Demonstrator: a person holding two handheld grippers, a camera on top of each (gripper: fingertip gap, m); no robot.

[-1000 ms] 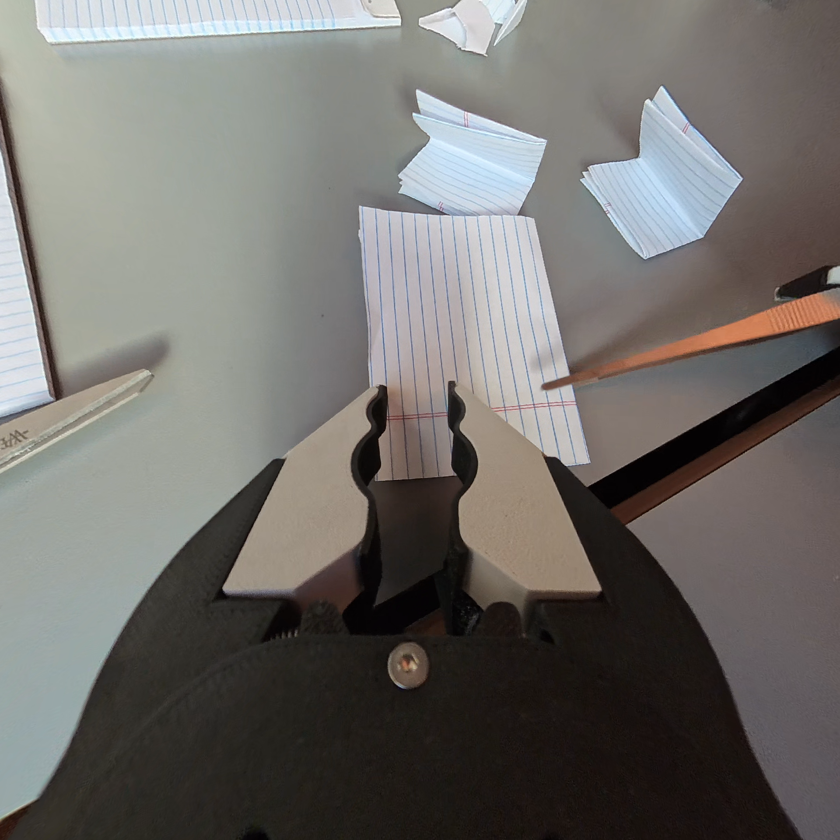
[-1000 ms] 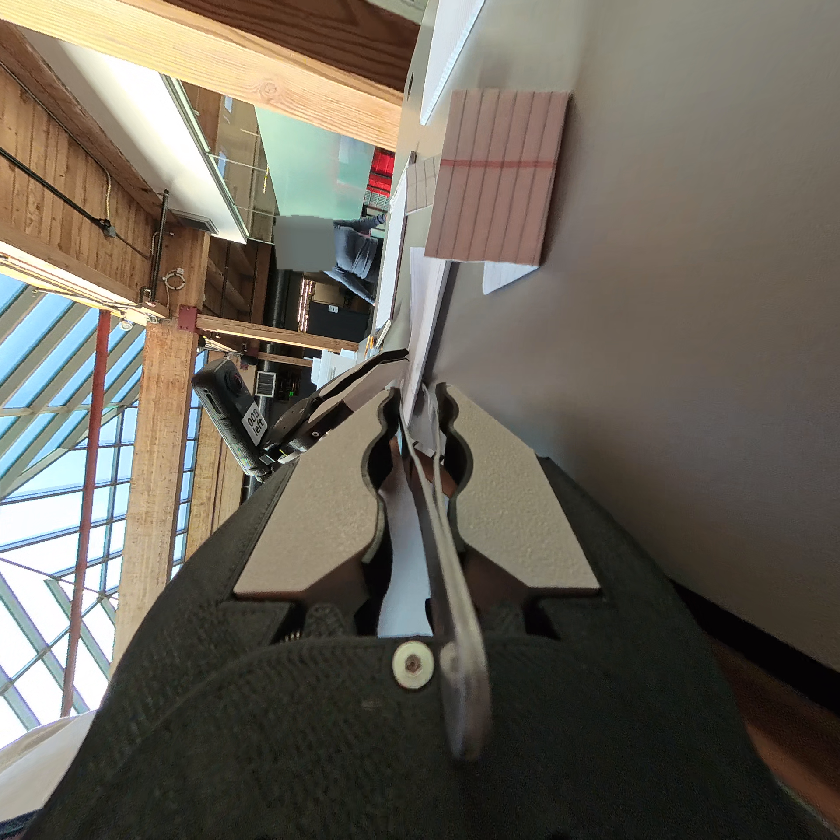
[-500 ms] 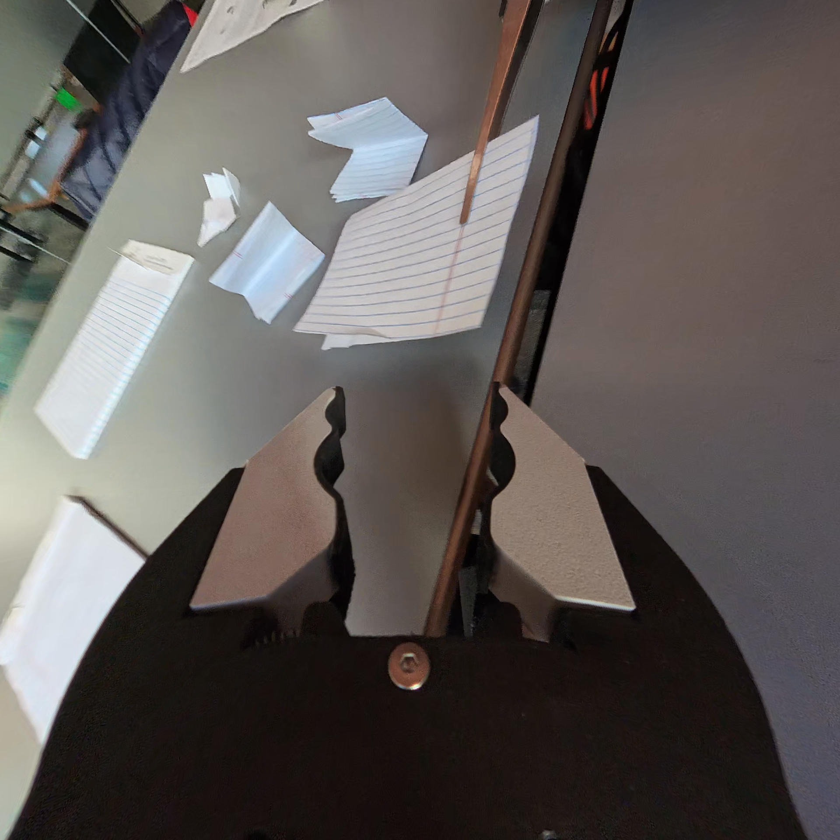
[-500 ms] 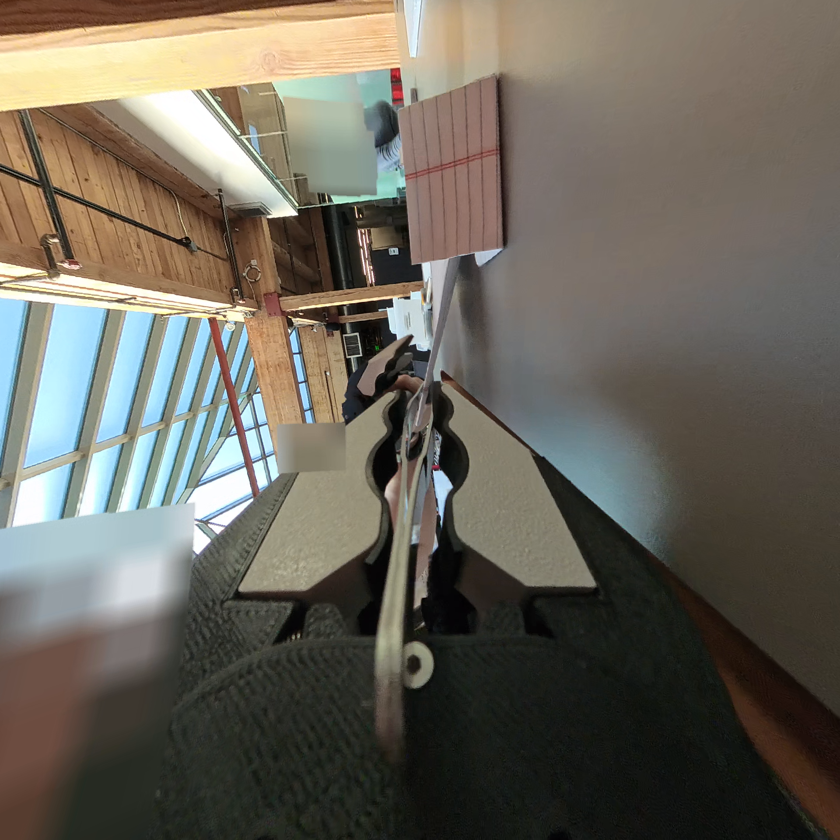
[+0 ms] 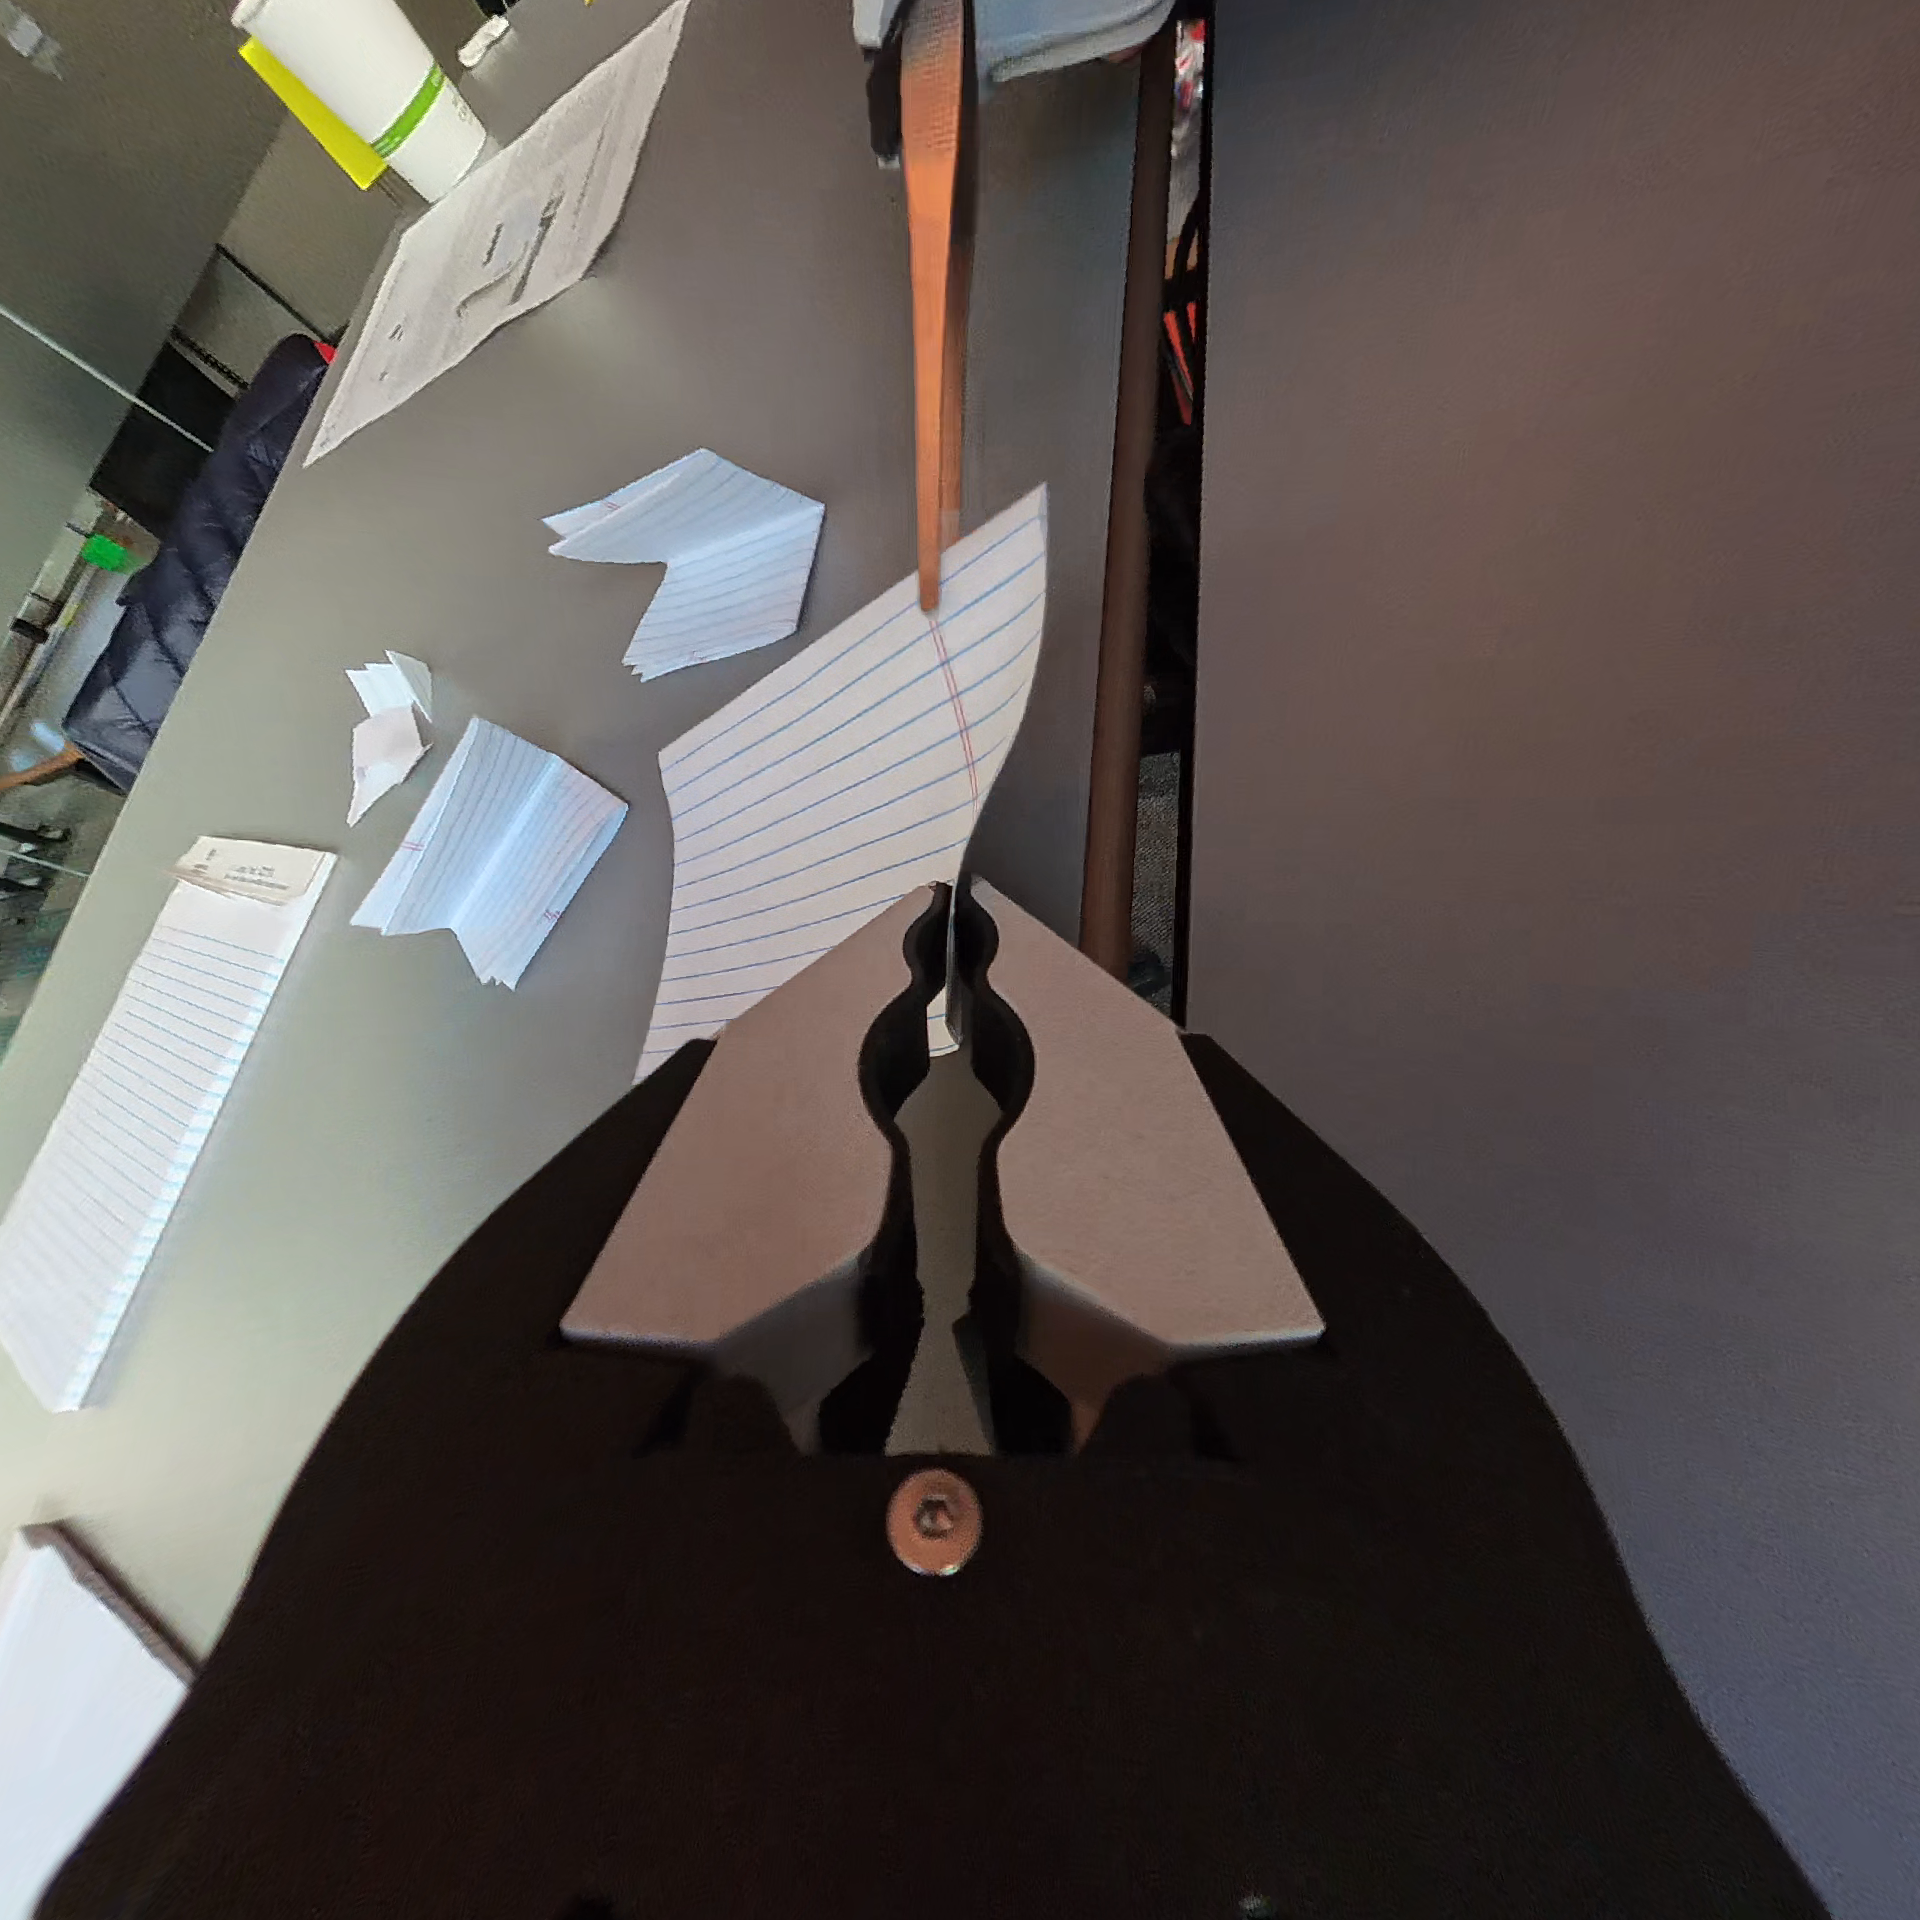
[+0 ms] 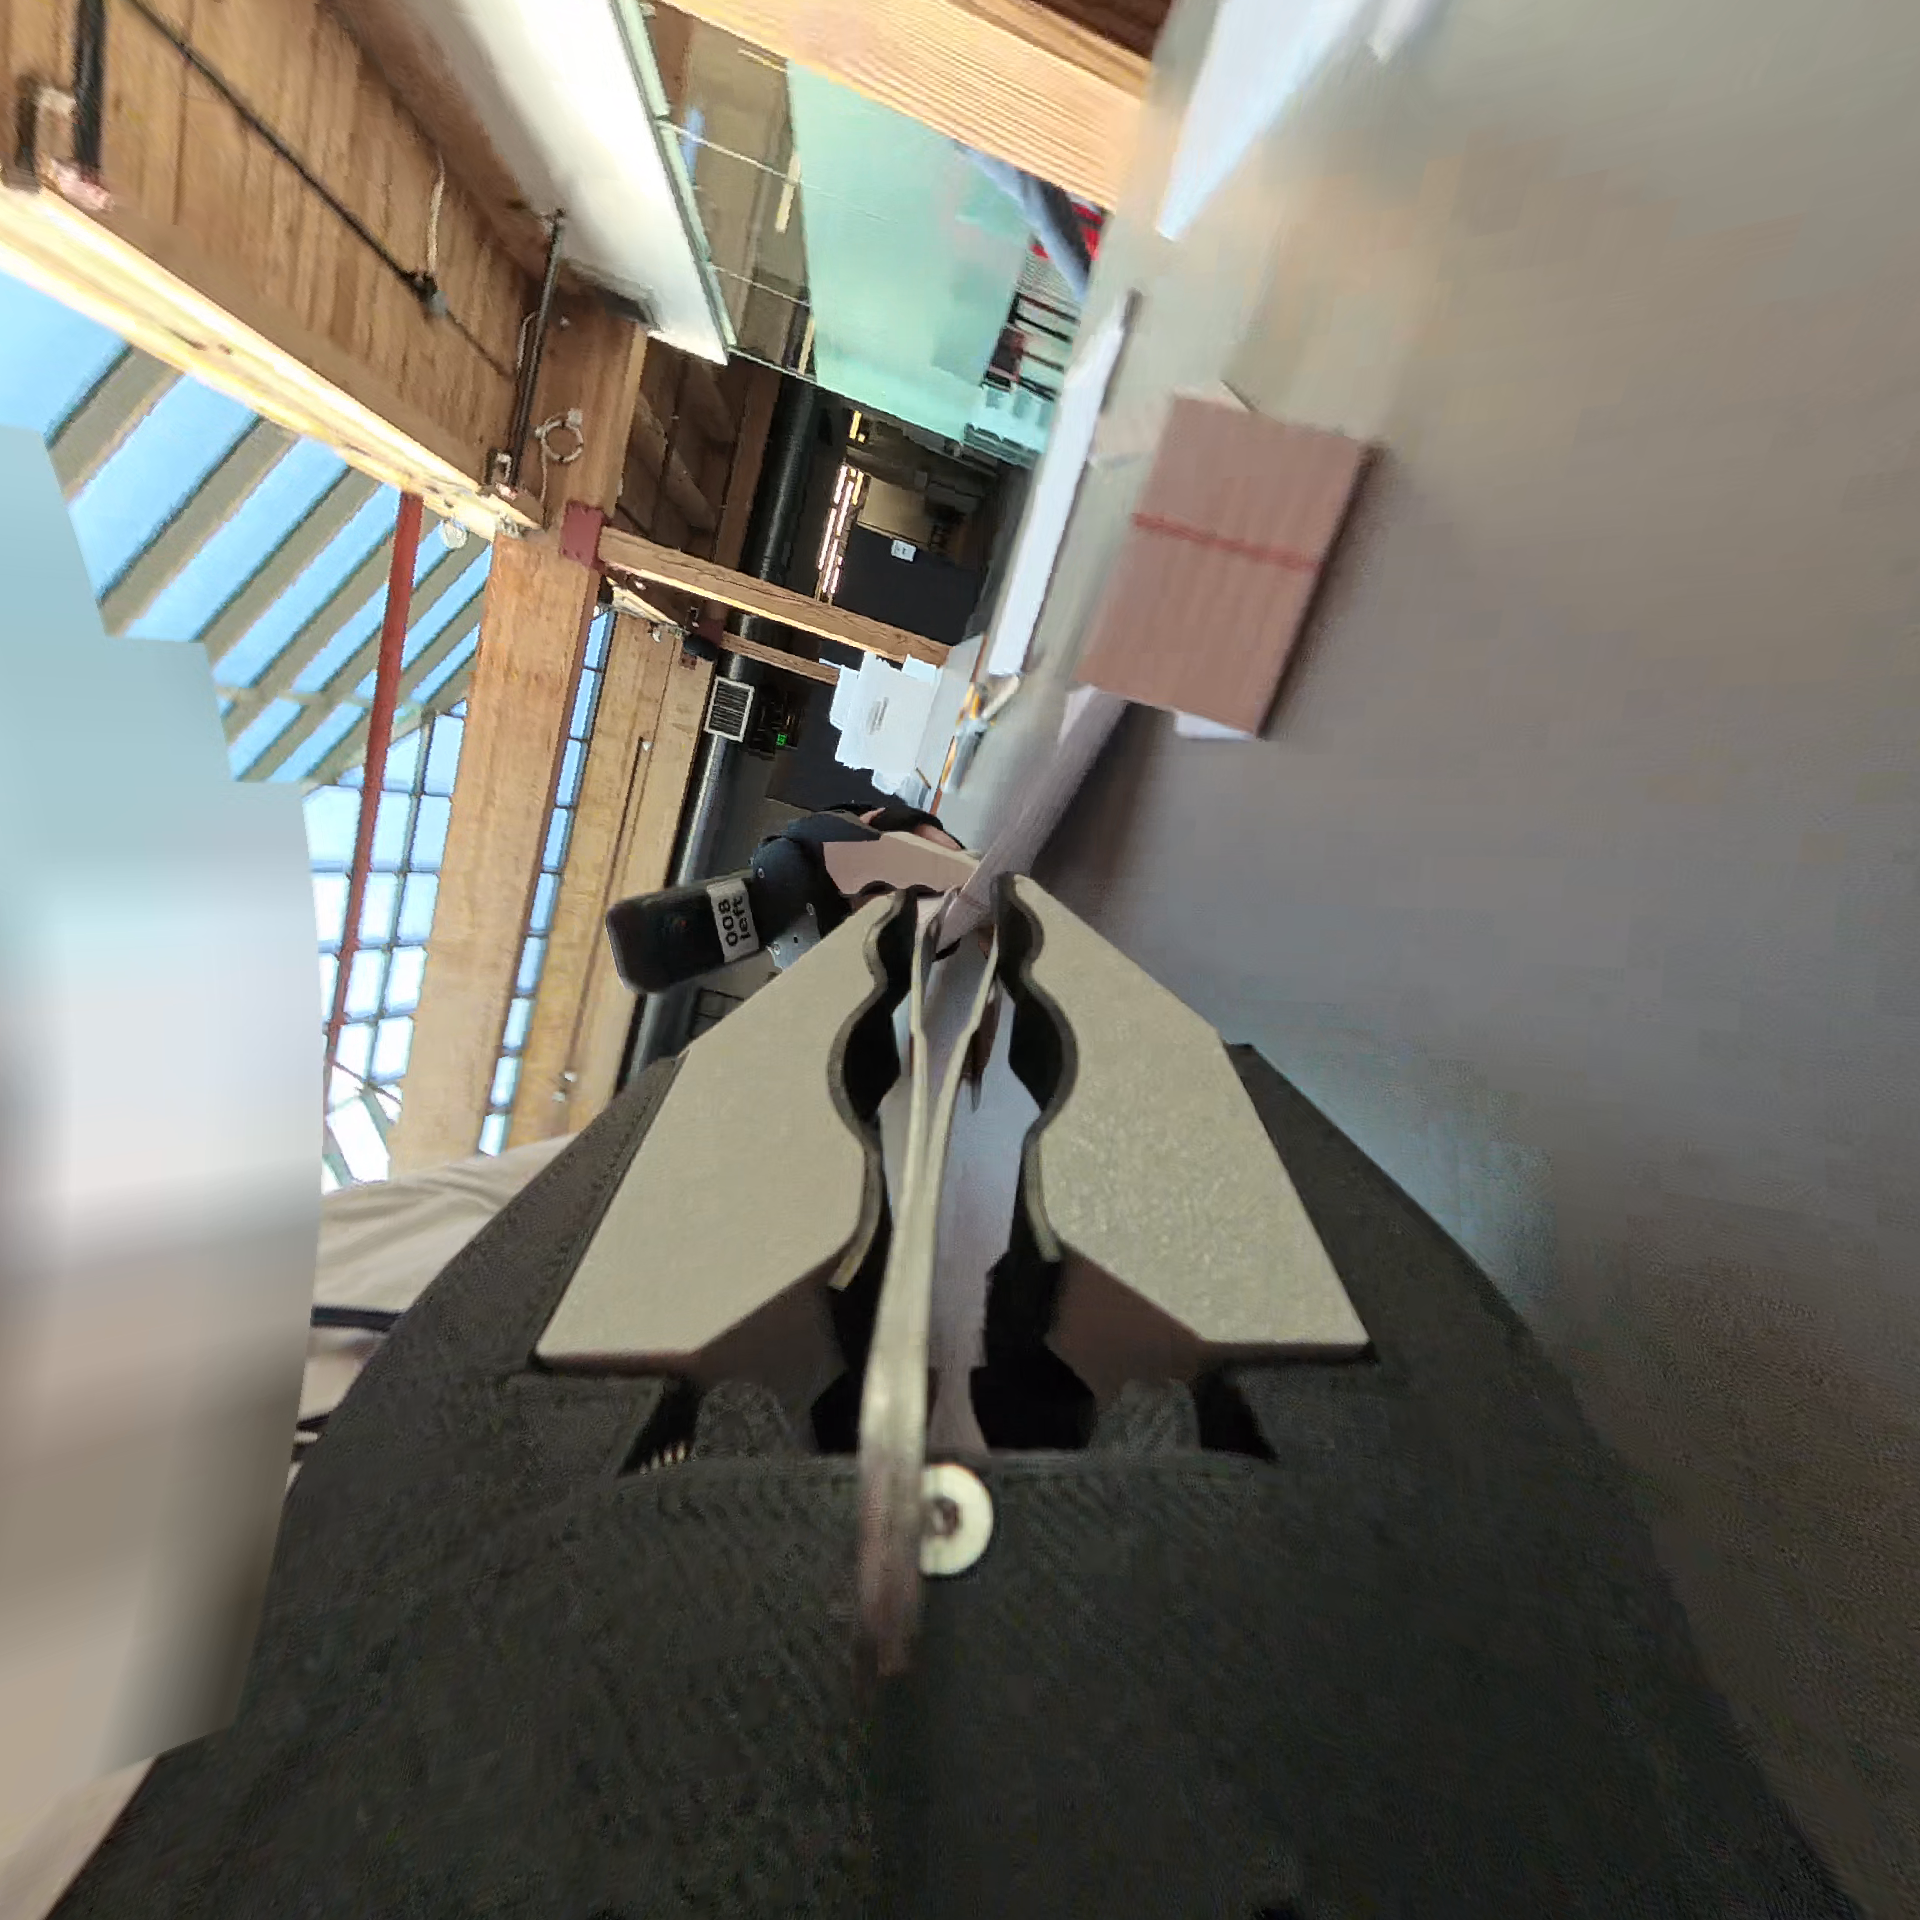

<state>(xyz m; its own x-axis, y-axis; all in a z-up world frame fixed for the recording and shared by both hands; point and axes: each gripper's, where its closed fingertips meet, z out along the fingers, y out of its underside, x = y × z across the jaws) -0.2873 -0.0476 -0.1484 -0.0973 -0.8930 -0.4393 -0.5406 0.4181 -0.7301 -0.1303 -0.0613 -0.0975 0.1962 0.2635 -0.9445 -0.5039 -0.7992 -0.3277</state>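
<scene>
Left claw (image 5: 951, 914) pinched shut on one corner of a lined paper sheet (image 5: 842, 790), lifted and curling near the desk (image 5: 727, 260) edge. Right claw (image 6: 951, 914) clamped on metal tweezers (image 5: 935, 343), their tip touching the sheet's far edge. Folded paper pieces (image 5: 707, 561) and a notepad (image 5: 145, 1101) lying beyond. Probably light, floppy, easily torn; best gripped at edges.
</scene>
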